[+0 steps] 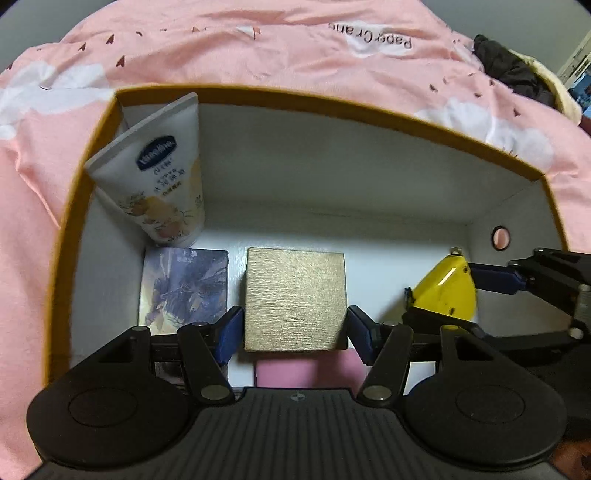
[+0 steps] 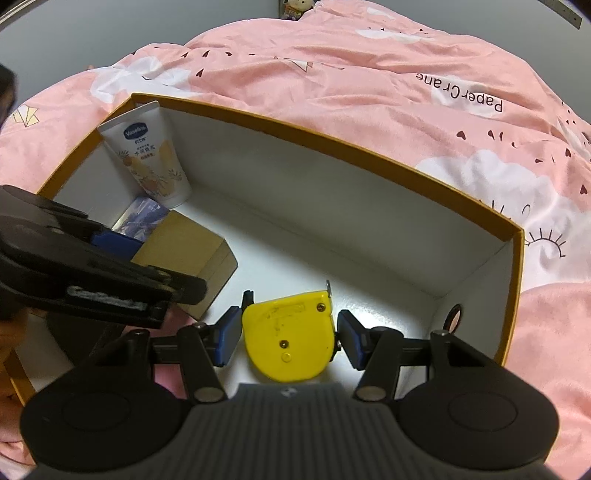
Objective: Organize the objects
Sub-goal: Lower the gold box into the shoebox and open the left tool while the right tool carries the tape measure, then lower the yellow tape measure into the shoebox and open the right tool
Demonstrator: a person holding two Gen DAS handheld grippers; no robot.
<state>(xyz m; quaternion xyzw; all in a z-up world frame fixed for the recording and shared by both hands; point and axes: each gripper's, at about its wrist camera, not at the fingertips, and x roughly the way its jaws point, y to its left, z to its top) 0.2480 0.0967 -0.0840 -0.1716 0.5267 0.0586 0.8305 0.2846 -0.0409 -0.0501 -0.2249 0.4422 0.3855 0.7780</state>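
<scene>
A yellow-rimmed cardboard box [image 1: 258,94] with white inside walls lies on a pink bedcover. My left gripper [image 1: 293,332] is shut on a gold-brown box [image 1: 295,299] and holds it inside the cardboard box; the gold-brown box also shows in the right wrist view [image 2: 192,243]. My right gripper [image 2: 288,332] is shut on a yellow tape measure [image 2: 291,332] at the cardboard box's right end; the tape measure also shows in the left wrist view [image 1: 447,291]. A white Vaseline tube [image 1: 155,177] leans in the far left corner. A blue-printed card pack [image 1: 184,284] lies below it.
The pink bedcover [image 2: 369,92] with white clouds surrounds the cardboard box. The box's right wall has a round finger hole [image 1: 500,238]. Dark clothing [image 1: 513,70] lies at the far right. A small plush toy [image 2: 295,7] sits beyond the bed.
</scene>
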